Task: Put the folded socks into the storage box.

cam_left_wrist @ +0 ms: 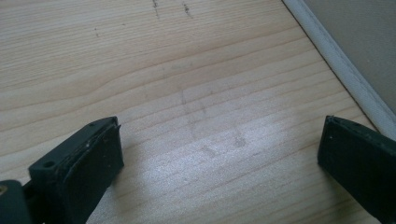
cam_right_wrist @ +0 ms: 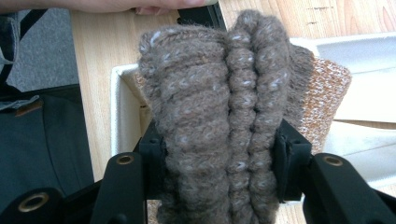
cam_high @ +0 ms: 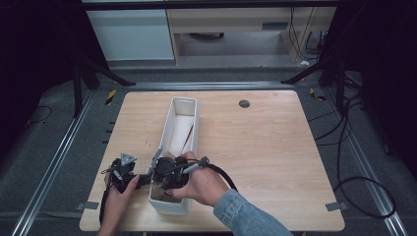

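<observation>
While your right gripper clamps the folded brown knitted cloth above the long white plastic bin, lower it squarely inside, your left gripper resting agape over the wooden table.

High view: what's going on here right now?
A person works at a light wooden table with two handheld grippers. The right gripper is shut on a brown ribbed knitted piece, held over the near end of a long white rectangular bin. The left gripper is open over bare tabletop beside the bin, holding nothing.
</observation>
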Motion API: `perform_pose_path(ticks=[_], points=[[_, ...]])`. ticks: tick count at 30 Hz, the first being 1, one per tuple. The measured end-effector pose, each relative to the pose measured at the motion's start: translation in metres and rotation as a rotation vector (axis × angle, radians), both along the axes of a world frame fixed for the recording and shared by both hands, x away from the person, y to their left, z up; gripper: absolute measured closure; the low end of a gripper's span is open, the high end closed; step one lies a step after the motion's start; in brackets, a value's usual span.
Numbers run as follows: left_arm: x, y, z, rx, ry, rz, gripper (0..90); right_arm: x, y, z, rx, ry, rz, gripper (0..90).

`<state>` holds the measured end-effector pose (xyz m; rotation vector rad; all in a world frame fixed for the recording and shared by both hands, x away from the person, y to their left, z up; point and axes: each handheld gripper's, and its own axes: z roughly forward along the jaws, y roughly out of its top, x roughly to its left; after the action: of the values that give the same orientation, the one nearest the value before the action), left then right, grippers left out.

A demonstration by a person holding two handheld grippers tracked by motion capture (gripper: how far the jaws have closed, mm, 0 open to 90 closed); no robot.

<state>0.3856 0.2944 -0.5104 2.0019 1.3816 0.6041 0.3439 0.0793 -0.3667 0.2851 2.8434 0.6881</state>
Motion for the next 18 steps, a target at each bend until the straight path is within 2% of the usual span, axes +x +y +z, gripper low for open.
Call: perform_pose_path(ticks=[15, 18], points=[[0.0002, 0.0000, 0.0000, 0.001, 0.000, -0.001, 0.0, -0.0001, 0.0008, -0.0045, -0.008, -0.009, 0.001, 50.0], [0.0002, 0.0000, 0.0000, 0.000, 0.000, -0.001, 0.0, -0.0005, 0.0019, -0.0098, -0.031, -0.020, -0.002, 49.9]])
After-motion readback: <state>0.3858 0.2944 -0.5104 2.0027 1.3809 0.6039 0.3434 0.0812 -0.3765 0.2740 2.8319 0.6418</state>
